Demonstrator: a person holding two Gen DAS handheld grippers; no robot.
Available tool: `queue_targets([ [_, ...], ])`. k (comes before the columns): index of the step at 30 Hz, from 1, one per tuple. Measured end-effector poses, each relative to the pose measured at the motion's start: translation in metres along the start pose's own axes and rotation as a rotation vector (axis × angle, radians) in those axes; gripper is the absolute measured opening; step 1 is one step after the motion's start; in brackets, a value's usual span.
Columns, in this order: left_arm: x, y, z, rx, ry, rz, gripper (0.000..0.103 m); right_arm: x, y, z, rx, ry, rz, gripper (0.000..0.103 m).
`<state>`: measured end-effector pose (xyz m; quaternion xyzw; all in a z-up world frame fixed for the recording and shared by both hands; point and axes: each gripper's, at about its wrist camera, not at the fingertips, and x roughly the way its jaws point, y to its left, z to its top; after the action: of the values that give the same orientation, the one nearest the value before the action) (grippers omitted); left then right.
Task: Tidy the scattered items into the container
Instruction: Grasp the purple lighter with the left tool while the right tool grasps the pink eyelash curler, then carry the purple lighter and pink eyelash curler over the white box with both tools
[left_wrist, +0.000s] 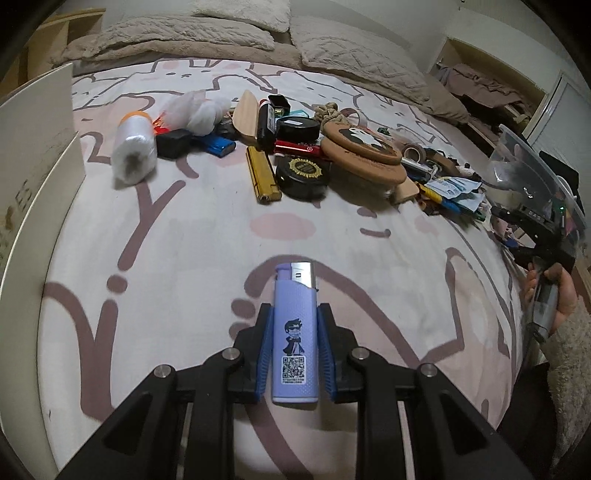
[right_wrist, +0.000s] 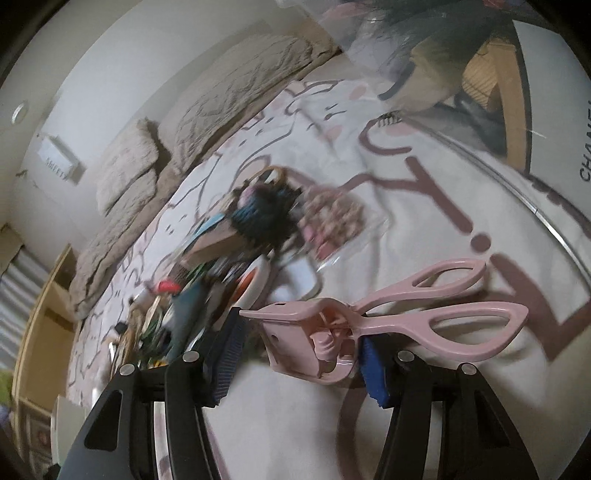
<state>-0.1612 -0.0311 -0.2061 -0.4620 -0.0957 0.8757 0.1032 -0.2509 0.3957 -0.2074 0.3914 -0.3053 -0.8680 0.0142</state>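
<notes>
Between my left gripper's (left_wrist: 294, 339) closed blue pads sits the purple lighter (left_wrist: 295, 332), clamped firmly. My right gripper (right_wrist: 299, 354) pinches the pink eyelash curler (right_wrist: 332, 332) off-centre; I fear its handles could swing it loose before the clear container (left_wrist: 532, 166).

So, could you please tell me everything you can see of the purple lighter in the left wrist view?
The purple lighter is a slim plastic-looking body with a finely dotted texture, a lilac thumb button and a silver metal hood at its far end. Its face carries a dark cartoon figure in glasses and a coat above a QR code label. It sits lengthwise along the left gripper, clamped at both sides by the blue pads, hood end pointing away from the camera, above the patterned bedsheet.
</notes>
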Motion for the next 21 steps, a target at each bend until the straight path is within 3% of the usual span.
queue_targets([
  [21, 0.0, -0.011, -0.017, 0.016, -0.044, 0.118, 0.024, -0.025, 0.083, -0.092, -0.269, 0.148, 0.203, 0.059],
])
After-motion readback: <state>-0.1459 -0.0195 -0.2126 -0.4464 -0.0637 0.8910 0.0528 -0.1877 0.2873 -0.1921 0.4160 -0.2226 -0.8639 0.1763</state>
